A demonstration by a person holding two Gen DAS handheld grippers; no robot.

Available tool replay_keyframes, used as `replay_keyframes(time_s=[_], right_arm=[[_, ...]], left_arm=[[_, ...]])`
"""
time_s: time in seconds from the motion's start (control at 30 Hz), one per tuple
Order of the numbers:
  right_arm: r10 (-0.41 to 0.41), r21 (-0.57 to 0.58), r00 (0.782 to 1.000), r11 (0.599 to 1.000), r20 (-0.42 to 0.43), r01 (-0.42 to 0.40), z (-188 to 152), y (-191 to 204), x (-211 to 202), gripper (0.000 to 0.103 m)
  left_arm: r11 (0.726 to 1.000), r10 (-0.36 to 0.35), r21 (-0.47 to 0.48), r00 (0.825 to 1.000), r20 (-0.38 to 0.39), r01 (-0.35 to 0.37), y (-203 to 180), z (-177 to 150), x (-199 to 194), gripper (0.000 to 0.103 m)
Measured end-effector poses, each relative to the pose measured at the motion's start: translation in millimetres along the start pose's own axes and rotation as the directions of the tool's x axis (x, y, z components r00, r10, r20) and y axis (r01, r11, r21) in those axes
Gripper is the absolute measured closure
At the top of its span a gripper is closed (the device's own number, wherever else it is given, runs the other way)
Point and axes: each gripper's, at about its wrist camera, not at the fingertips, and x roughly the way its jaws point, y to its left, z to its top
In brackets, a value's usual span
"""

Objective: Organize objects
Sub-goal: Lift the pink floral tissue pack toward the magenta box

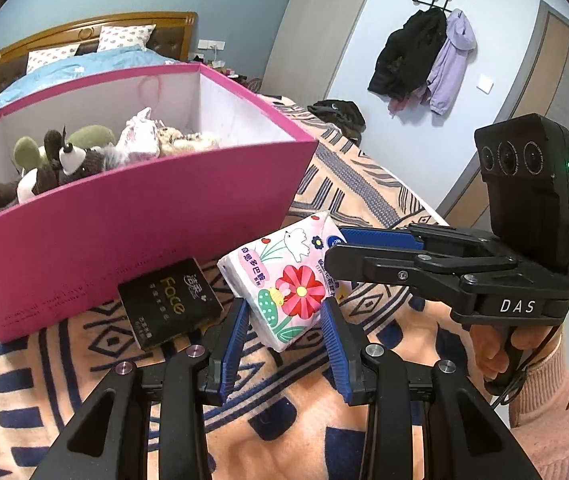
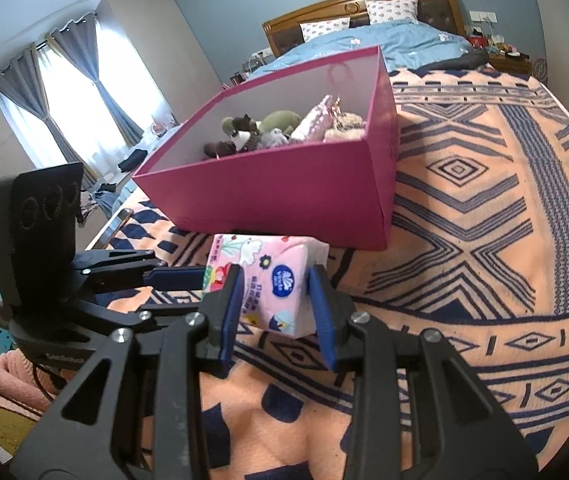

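Gripping one soft pink flower-printed tissue pack [image 1: 284,284] from both ends, the left gripper [image 1: 284,320] and right gripper [image 2: 274,292] hold it above the patterned orange blanket [image 2: 464,240], just before the magenta cardboard box [image 2: 284,188]. Next, I judge: carry it over the rim, release together.
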Motion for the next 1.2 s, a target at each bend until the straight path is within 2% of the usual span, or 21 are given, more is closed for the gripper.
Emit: replay_keyframes(time_s=[1.2], right_arm=[[0.008, -0.047, 0.997, 0.999, 0.078, -0.005, 28.8, 13.0, -16.9, 0.065]], left_arm=[[0.999, 0.024, 0.025, 0.997, 0.079, -0.026, -2.0, 26.4, -26.1, 0.066]])
